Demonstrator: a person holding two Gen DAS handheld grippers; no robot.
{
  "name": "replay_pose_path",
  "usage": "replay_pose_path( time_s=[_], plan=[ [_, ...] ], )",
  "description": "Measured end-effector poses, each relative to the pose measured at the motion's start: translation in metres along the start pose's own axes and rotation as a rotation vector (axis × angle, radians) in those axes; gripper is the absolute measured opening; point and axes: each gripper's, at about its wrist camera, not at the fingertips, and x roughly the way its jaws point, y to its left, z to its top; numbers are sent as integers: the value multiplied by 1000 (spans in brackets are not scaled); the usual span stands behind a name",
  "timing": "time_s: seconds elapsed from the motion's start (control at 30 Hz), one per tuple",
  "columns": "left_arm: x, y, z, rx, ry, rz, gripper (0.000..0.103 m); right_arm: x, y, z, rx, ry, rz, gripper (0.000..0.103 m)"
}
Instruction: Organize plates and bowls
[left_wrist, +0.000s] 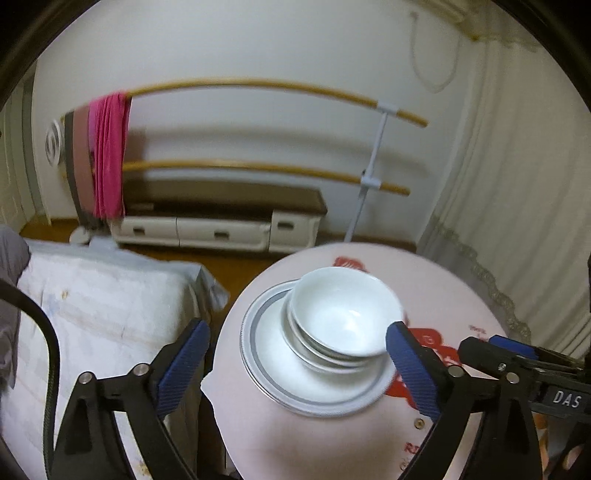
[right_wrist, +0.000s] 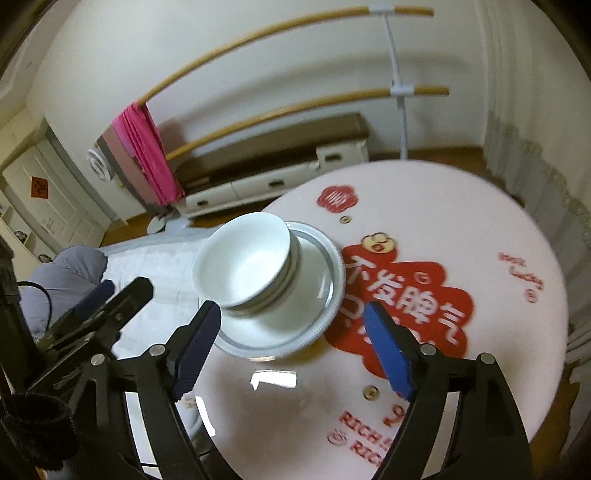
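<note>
Stacked white bowls sit on stacked white plates with a grey rim band, near the left edge of a round pink table. My left gripper is open and empty, held above the plates with its fingers either side of the stack. The right gripper shows at the right edge of the left wrist view. In the right wrist view the bowls and plates lie just ahead of my right gripper, which is open and empty. The left gripper appears at left.
The table carries a red cloud print with Chinese characters. A bed with a white quilt stands close to the table's left. Behind are a low white cabinet, a wooden-rail rack with pink cloth, and curtains.
</note>
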Motion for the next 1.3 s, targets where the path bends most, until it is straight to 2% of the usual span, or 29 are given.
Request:
replay_pose_path(
  time_s=[0.2, 0.33, 0.5, 0.73, 0.8, 0.93, 1.1, 1.3],
  plan=[
    [-58, -19, -40, 58, -89, -51, 101, -41, -2, -44, -2, -86, -50, 87],
    [-90, -17, -66, 68, -127, -115, 102, -76, -3, -73, 10, -190, -112, 88],
    [-126, -11, -95, 96, -173, -190, 102, -109, -6, -103, 26, -268, -160, 92],
    [-158, -16, -116, 156, -208, -237, 102, -151, -2, -141, 17, -377, -252, 97],
    [-158, -21, -118, 169, -222, -244, 102, -160, 0, -147, 8, -406, -276, 101],
    [-160, -21, -123, 173, -239, -277, 102, -175, 1, -158, 5, -448, -290, 101],
    [-180, -24, -135, 216, -312, -273, 102, -192, 2, -171, 7, -509, -318, 103],
    [-186, -26, -144, 233, -346, -274, 102, -210, 8, -184, -13, -581, -347, 103]
  ],
)
